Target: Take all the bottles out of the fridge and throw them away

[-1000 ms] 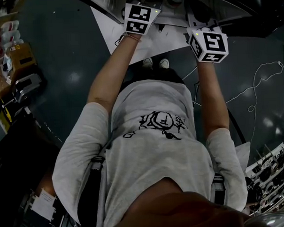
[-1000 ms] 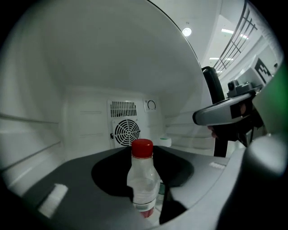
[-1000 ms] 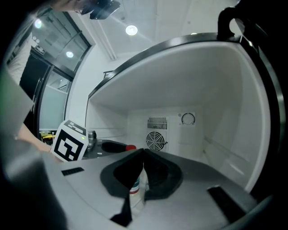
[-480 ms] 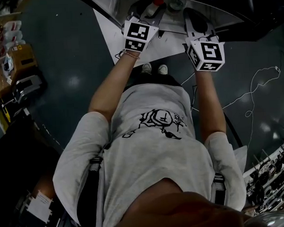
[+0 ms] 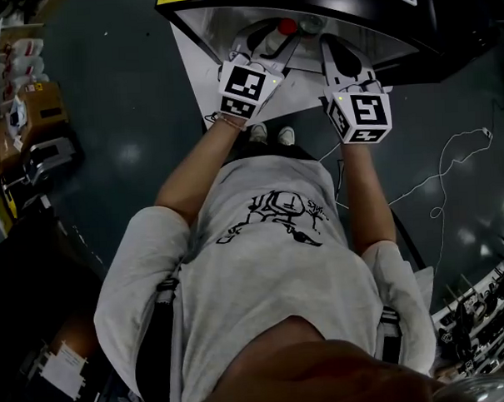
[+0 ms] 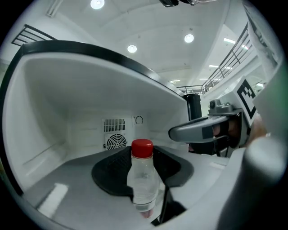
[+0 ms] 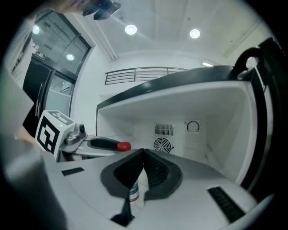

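Observation:
A clear bottle [image 6: 144, 184] with a red cap [image 5: 288, 25] stands upright between the black pads of my left gripper [image 6: 143, 168], which is shut on it inside the white fridge [image 6: 67, 99]. In the head view the left gripper [image 5: 258, 47] reaches into the fridge opening [image 5: 227, 14]. My right gripper [image 5: 335, 51] is beside it on the right, jaws shut with nothing held. In the right gripper view, the shut jaws [image 7: 143, 155] partly hide a small labelled bottle [image 7: 134, 194] just beyond them. The left gripper [image 7: 103, 143] with the red cap shows at left.
A round fan vent [image 6: 116, 141] sits low in the fridge's back wall. A white sheet [image 5: 198, 82] lies on the dark floor under the fridge front. Loose cables [image 5: 450, 162] trail at right, and boxes and clutter [image 5: 22, 98] line the left.
In the head view the fridge and both grippers sit lower in the frame than a second ago, and the bottle's red cap has come into sight ahead of the left gripper. Jaws unchanged.

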Demonstrator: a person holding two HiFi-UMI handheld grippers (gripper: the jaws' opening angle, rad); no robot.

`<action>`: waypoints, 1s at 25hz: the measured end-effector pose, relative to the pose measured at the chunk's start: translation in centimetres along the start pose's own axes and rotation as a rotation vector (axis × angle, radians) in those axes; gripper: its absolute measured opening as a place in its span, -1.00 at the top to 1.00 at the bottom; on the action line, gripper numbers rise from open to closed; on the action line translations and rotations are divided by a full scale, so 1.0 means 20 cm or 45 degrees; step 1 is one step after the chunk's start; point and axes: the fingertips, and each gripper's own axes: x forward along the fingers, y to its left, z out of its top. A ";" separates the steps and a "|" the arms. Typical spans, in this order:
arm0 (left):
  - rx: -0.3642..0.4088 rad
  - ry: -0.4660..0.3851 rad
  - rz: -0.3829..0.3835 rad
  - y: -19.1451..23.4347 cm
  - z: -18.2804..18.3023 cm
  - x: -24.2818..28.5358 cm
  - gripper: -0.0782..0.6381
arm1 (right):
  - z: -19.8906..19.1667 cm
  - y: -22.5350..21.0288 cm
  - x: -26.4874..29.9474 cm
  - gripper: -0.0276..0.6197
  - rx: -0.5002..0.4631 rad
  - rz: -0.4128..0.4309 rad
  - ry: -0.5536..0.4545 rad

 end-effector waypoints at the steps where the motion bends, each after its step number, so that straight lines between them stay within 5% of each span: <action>1: -0.001 -0.007 -0.006 -0.01 0.02 -0.01 0.34 | 0.01 0.00 -0.01 0.89 0.003 0.003 -0.001; 25: 0.002 -0.108 -0.117 -0.24 0.37 -0.23 0.35 | 0.23 0.05 -0.26 0.89 0.082 0.052 -0.039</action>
